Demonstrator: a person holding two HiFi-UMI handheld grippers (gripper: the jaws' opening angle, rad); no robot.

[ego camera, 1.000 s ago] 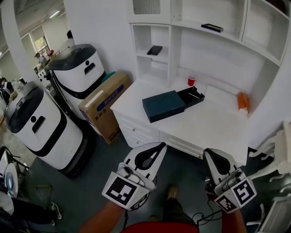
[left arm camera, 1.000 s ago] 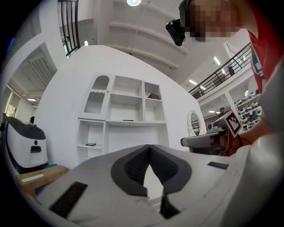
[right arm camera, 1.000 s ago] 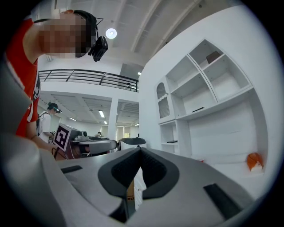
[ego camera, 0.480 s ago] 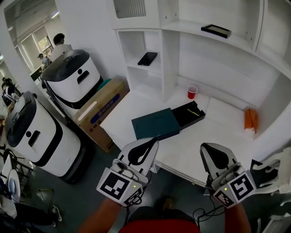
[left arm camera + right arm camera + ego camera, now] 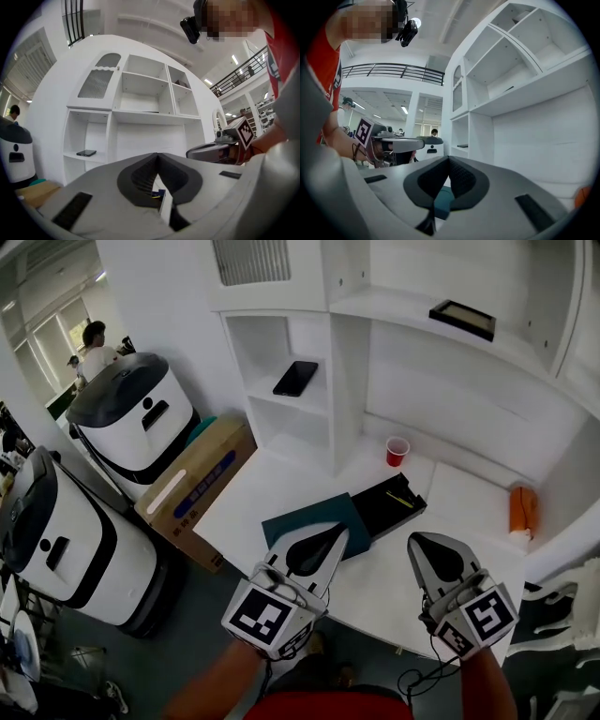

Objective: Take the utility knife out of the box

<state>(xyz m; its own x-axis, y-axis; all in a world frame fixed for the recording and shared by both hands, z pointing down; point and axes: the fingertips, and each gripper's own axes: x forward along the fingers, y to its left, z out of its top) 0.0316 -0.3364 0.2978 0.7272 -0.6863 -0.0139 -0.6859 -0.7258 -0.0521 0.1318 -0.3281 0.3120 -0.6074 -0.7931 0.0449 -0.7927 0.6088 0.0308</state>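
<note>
On the white desk [image 5: 466, 501] lies a dark teal box [image 5: 298, 519] with its black inner tray [image 5: 386, 505] slid out to the right. A slim yellowish utility knife [image 5: 401, 497] lies in that tray. My left gripper [image 5: 333, 532] is shut and empty, its tips over the box's near edge. My right gripper [image 5: 424, 540] is also shut and empty, just short of the tray's right corner. In the right gripper view the teal box [image 5: 443, 201] shows below the closed tips [image 5: 449, 158], with the left gripper [image 5: 393, 143] alongside. The left gripper view shows the closed tips [image 5: 157, 154] and the right gripper [image 5: 218, 150].
A red cup [image 5: 397, 451] stands behind the tray and an orange object [image 5: 520, 507] lies at the desk's right end. A phone [image 5: 295, 378] rests on a shelf and a dark flat box [image 5: 462, 320] on a higher one. A cardboard box [image 5: 192, 488] and white robots [image 5: 131, 418] stand to the left.
Both grippers have moved forward from over the floor to the desk's front edge, staying shut. The box and tray now lie right in front of them.
</note>
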